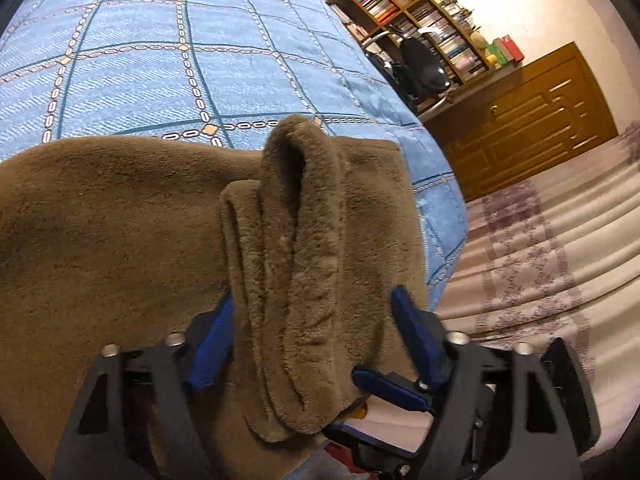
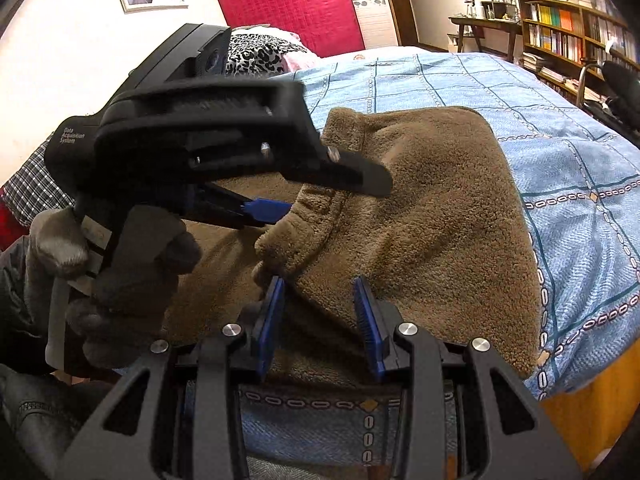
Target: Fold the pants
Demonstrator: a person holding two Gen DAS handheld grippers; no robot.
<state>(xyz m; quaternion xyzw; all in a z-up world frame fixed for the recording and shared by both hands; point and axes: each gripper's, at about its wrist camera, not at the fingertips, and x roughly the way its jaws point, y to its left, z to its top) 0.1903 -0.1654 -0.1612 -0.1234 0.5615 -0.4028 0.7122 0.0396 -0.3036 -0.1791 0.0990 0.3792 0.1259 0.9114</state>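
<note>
Fingers [image 1: 416, 320] astride bunched pants [image 1: 296, 264]

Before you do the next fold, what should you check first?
1. Left hand-held gripper has cloth between its fingers: ok, a thick fold of the brown pants sits there.
2. Left grip is tight: cannot tell, the fingers stand wide apart.
3. Right hand-held gripper has hold of the pants: not ok, it is open with the cloth edge between its fingers.
4. Pants lie on the bed: ok.
5. The two grippers keep apart: ok, but they are close.
</note>
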